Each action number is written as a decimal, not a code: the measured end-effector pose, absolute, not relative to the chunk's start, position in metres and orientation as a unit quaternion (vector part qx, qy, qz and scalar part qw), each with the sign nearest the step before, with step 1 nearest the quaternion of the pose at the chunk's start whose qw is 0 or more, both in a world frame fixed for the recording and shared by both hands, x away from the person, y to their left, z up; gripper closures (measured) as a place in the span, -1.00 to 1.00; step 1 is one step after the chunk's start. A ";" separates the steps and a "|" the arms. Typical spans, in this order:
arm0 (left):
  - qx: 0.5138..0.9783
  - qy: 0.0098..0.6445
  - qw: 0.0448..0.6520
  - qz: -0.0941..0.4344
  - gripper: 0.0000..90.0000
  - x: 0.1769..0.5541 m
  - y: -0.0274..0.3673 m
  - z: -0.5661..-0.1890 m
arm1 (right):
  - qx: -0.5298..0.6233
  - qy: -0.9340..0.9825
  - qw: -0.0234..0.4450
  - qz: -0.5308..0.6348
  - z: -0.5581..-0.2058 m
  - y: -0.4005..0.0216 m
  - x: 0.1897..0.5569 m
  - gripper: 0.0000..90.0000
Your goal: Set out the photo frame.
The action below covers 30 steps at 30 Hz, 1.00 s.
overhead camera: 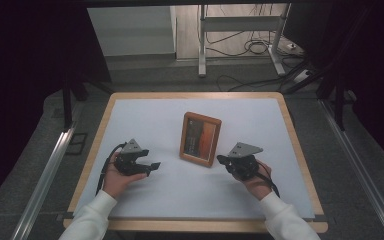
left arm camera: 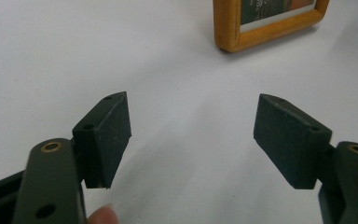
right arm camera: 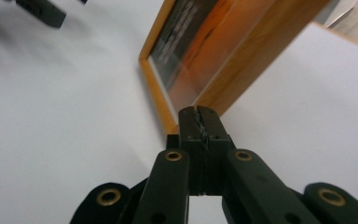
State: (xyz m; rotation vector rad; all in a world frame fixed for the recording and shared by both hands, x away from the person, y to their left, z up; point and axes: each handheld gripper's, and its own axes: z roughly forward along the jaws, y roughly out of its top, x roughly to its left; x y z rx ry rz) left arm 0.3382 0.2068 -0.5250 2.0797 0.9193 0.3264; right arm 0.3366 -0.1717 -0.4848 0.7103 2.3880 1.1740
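The wooden picture frame [overhead camera: 200, 138] is standing upright near the middle of the counter [overhead camera: 145, 112], a little toward 6 o'clock from its centre, with its picture facing the person. The right hand-held gripper [overhead camera: 222, 159] is sitting just beside the frame's lower corner at about 4 o'clock from it; in the right gripper view its jaws are pressed flat together with nothing between them, their tip right at the frame's bottom corner [right arm camera: 172, 122], though contact cannot be confirmed. The left hand-held gripper [overhead camera: 154, 165] is resting at 8 o'clock from the frame, well apart from it, jaws spread wide and empty. Judging from this, the person is preparing to nudge or tip the frame with the closed tip. A good approach would be pushing low and slowly, while bringing the open left hand-held gripper nearer so it is guarding the far edge should the frame topple.
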 end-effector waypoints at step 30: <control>0.836 0.354 0.402 0.121 -0.40 0.339 0.203 -0.530 | 0.233 0.882 0.173 0.372 -0.515 -0.117 0.345 0.99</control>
